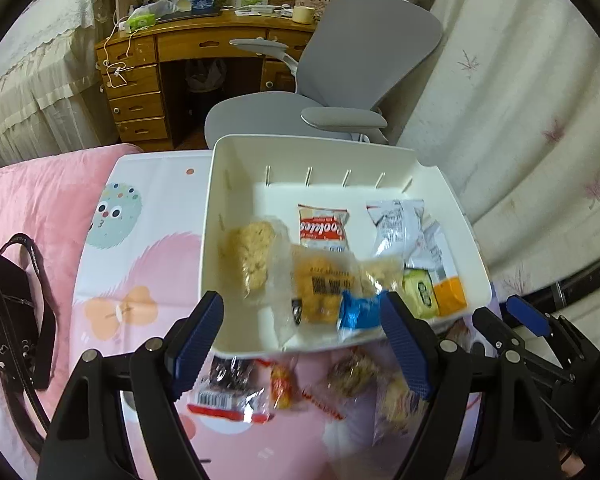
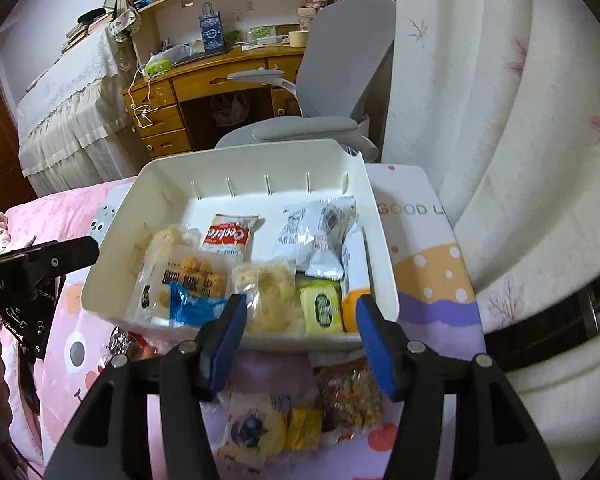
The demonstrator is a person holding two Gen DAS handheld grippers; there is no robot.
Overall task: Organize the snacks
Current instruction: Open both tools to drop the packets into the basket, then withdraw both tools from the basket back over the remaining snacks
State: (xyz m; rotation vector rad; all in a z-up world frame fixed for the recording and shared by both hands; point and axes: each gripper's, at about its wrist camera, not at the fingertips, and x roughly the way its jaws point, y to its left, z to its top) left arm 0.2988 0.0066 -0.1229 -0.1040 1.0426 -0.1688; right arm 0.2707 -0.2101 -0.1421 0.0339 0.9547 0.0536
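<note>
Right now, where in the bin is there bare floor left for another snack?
The white bin is bare along its slotted far wall, behind the Cookies pack and the grey-white bag. The near half is crowded, from the blue wrapper to the orange pack.

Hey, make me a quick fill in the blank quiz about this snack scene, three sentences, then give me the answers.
1. The Cookies packet lies inside the white ____.
2. The pads on the right tongs are coloured ____.
3. The blueberry packet lies ____ the bin, on the bedcover.

Missing words: bin; blue; outside
</note>
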